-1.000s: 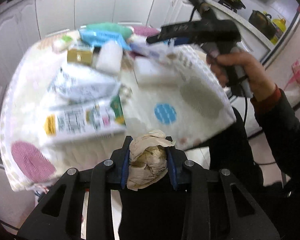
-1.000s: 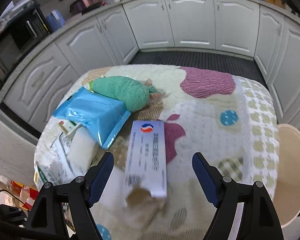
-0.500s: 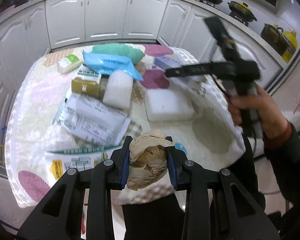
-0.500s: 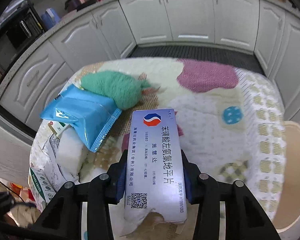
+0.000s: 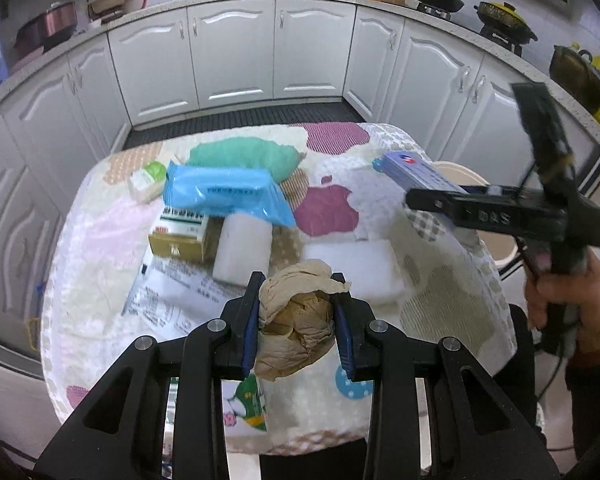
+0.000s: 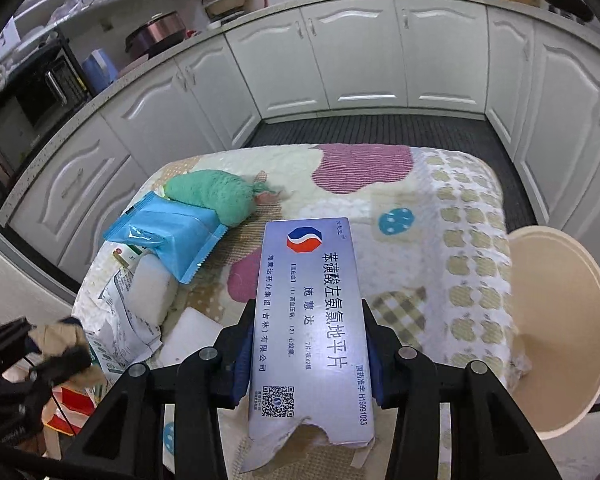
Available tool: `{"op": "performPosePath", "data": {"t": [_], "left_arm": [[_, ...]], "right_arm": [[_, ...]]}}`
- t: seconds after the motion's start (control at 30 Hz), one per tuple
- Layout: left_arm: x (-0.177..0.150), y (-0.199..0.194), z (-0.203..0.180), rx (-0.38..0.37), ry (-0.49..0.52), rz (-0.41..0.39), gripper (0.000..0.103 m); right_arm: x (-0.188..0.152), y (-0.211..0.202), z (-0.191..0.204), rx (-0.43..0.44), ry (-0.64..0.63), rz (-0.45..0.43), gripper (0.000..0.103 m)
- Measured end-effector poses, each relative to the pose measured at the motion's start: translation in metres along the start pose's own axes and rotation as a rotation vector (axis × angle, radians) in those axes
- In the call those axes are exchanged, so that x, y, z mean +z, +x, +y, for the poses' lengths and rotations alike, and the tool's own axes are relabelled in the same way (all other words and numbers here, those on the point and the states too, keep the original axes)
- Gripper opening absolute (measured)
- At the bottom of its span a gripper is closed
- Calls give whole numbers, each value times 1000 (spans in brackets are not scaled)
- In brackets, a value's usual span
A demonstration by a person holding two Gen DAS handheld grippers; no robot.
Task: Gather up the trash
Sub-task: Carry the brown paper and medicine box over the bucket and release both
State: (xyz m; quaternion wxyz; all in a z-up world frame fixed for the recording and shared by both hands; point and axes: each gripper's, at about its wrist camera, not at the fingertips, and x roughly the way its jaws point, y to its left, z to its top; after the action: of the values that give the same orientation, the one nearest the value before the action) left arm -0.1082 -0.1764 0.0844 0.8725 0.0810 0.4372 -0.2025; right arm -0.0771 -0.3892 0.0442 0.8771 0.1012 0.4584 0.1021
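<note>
Both grippers loaded above the bench

We hold the crumpled beige paper wad (image 5: 296, 316), soft and light, in the left gripper (image 5: 296, 320); the right gripper (image 6: 306, 356) clamps the stiff, torn silver-blue medicine carton (image 6: 310, 320) mid-length, at six o'clock above the quilted bench (image 6: 452, 216).

L wrist: steep down, close | R: same | share table (image 5: 100, 208)

the silver medicine box (image 6: 310, 322) reads "苯磺酸左氨氯地平片", "施慧达", "国药准字 h1991083".
</note>
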Motion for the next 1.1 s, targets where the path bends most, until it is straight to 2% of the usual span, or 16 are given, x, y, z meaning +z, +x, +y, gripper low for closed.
{"op": "performPosePath", "data": {"t": [0.27,0.53,0.87,1.1], "left_arm": [[23,7,-23,36,29,-21,30],[54,19,-60,25,77,-42,30],[89,42,-118,-60,125,-44,30],[107,73,-164,-159,136,-12,30]], "right_arm": [[-8,-22,-23,-25,54,-50,44],[-14,-40,-63,-66,136,-83,44],[-25,-61,-120,-141,243,-117,44],[-36,-62,-157,-212,289,-102,44]]}}
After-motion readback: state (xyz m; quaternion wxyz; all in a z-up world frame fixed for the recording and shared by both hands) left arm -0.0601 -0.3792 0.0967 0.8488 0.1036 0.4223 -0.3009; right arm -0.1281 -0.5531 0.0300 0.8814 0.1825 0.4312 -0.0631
